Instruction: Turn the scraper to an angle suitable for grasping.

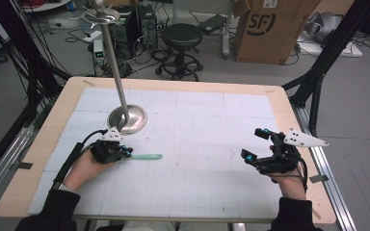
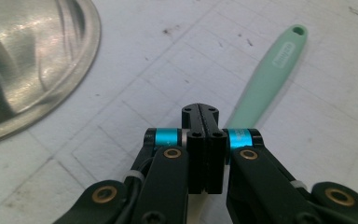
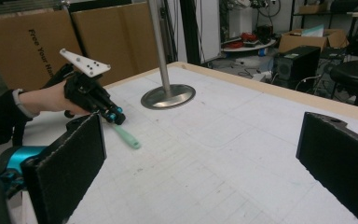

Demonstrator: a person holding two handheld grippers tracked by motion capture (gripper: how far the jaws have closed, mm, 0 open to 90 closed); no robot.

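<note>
A mint-green tool handle (image 1: 147, 157) lies along the white mat, pointing right, with a hanging hole at its far end (image 2: 298, 31). My left gripper (image 1: 126, 153) is shut over the handle's near end, and its jaws (image 2: 200, 114) press together with the tool's head hidden beneath them. The same gripper and green handle (image 3: 127, 136) appear from the right gripper view. My right gripper (image 1: 254, 143) hovers at the table's right side, its black pads (image 3: 72, 161) far apart and nothing between them.
A metal stand with a round base (image 1: 127, 119) and a tall pole (image 1: 113, 62) rises just behind the left gripper; its base (image 2: 28, 70) is close to the jaws. A stool (image 1: 182, 36), a cardboard box (image 1: 270, 26) and cables lie beyond the table.
</note>
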